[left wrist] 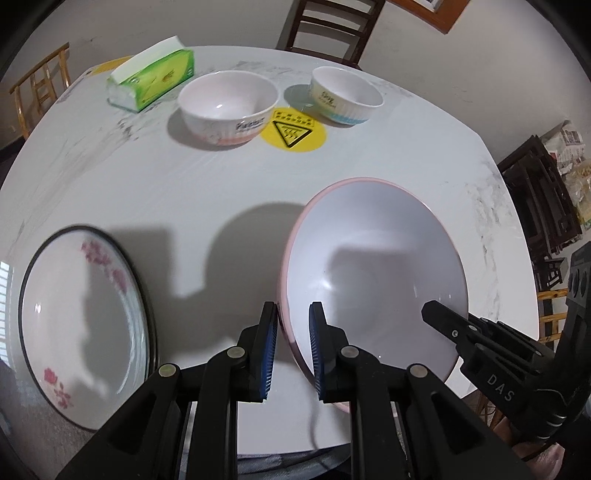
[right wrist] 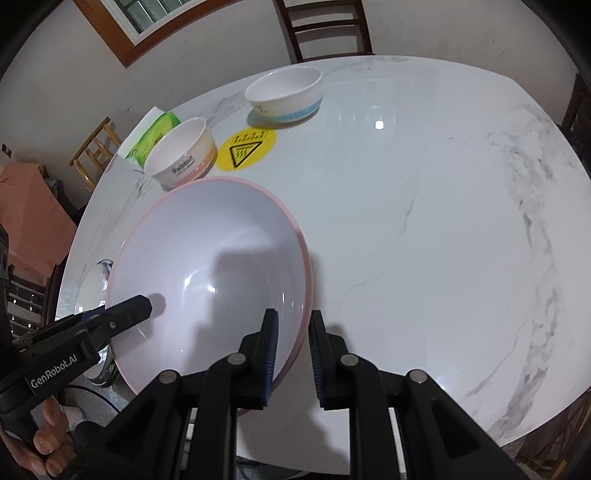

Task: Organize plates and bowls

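A large pink-rimmed bowl (left wrist: 373,273) is held between both grippers above the near part of the marble table (left wrist: 147,177). My left gripper (left wrist: 293,350) is shut on its left rim. My right gripper (right wrist: 293,354) is shut on its right rim; the bowl also shows in the right wrist view (right wrist: 207,273). A black-rimmed plate with pink flowers (left wrist: 81,325) lies at the near left. A white bowl with a peach band (left wrist: 227,107) and a white bowl with a blue band (left wrist: 345,94) stand at the far side.
A green tissue pack (left wrist: 153,77) lies at the far left. A round yellow warning sticker (left wrist: 293,129) is between the two small bowls. Chairs (left wrist: 328,26) stand behind the table. The right half of the table (right wrist: 443,221) is bare marble.
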`<state>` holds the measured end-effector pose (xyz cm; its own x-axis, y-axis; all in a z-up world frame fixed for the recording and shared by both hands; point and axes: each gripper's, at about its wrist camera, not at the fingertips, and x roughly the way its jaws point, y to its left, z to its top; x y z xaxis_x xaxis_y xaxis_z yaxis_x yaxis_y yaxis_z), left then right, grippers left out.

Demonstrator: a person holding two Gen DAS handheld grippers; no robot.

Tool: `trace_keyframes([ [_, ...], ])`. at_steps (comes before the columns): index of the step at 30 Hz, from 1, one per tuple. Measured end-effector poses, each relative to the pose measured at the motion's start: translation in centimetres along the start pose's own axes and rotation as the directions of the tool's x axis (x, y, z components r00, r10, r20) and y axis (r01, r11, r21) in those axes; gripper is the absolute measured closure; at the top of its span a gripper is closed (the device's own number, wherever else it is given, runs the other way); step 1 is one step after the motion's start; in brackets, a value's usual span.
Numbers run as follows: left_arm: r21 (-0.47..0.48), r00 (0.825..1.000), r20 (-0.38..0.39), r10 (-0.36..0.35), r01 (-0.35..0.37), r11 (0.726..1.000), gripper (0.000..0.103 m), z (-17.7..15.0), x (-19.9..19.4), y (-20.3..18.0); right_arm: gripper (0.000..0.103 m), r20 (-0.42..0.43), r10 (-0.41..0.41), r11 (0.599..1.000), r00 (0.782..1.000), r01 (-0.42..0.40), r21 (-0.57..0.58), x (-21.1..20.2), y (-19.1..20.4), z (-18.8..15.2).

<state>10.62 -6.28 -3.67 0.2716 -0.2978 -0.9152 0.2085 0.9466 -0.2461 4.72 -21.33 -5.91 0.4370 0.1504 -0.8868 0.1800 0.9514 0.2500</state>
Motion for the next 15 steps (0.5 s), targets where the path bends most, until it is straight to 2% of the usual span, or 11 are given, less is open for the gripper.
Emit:
trace_keyframes([
  [15,-0.022,1.000,-0.007,0.022,-0.022,1.000,0.088,-1.9,-0.3,2.2,0.084,-0.043,0.011,0.999,0.999,-0.013,-0.039,0.9,2.3,-1.8],
])
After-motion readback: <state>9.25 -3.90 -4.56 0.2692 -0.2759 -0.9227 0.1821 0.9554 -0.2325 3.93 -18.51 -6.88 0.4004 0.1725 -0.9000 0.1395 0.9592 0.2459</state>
